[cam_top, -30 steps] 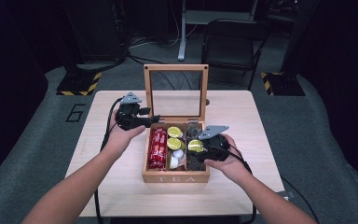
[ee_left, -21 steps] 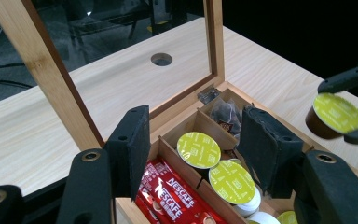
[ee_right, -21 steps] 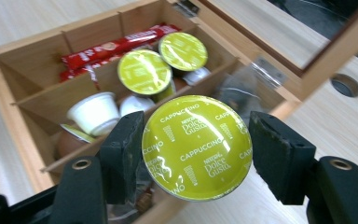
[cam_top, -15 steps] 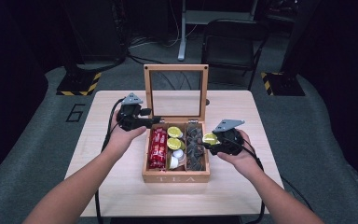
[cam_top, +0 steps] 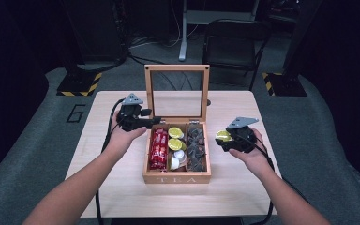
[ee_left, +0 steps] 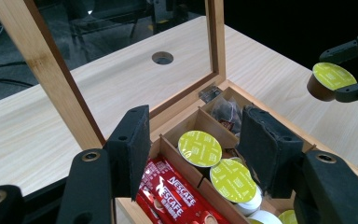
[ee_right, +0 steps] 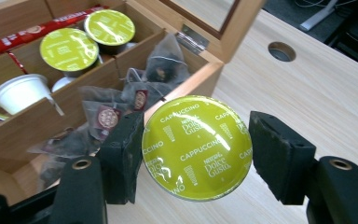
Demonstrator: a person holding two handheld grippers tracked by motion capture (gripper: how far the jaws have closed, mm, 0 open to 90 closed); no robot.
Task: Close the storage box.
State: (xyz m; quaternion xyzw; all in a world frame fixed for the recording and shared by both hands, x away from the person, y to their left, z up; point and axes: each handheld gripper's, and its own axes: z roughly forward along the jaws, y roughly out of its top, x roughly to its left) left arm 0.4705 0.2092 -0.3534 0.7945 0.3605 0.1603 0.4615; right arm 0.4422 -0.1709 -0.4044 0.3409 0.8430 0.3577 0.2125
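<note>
A: Capsule [ee_right: 196, 147] clamped in the right gripper [cam_top: 228, 139], at mid-right of the high view, just right of the box [cam_top: 176, 178].

B: Keep it level, lid up, and set it down well clear of the wall. Left gripper [cam_top: 151, 121], upper left of the box, holds nothing, jaws apart.

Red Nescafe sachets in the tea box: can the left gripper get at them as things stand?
Probably yes. The left gripper hangs with jaws open at the box's left edge, the red Nescafe sachets lie uncovered just below it, and the lid stands upright, out of the way.
</note>
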